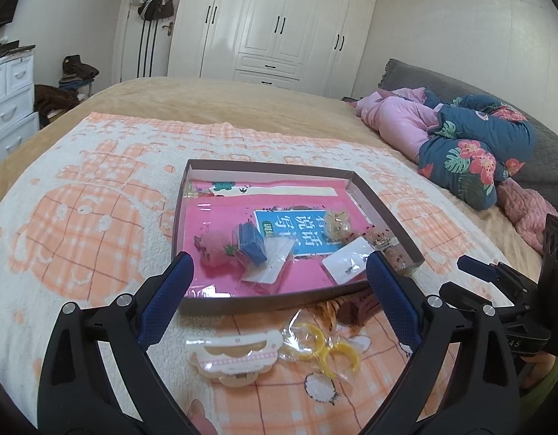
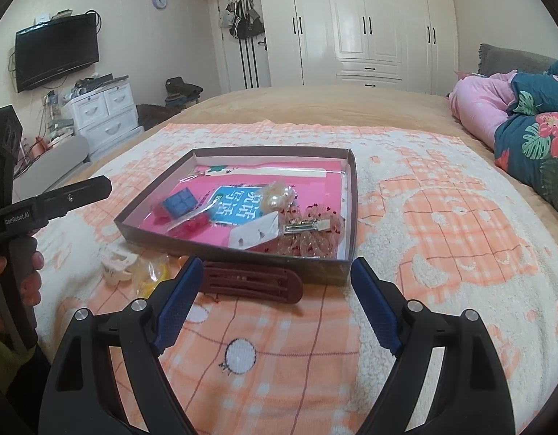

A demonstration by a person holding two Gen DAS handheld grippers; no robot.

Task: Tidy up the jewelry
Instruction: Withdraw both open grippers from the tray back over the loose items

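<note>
Both tongs spread wide, gripping nothing: my left gripper [image 1: 279, 264] above cream hair claw [image 1: 232, 357] and bagged yellow rings [image 1: 320, 344]; my right gripper [image 2: 273, 272] over maroon hair clip [image 2: 251, 282]. Jewelry lies partly in shallow box [image 2: 239, 252], partly just beside its near wall. Surface: orange-checked blanket [image 2: 442, 224] on tan bed. Room: white wardrobe [image 2: 355, 18], wall TV [image 2: 56, 56], drawer chest [image 2: 104, 112].
</note>
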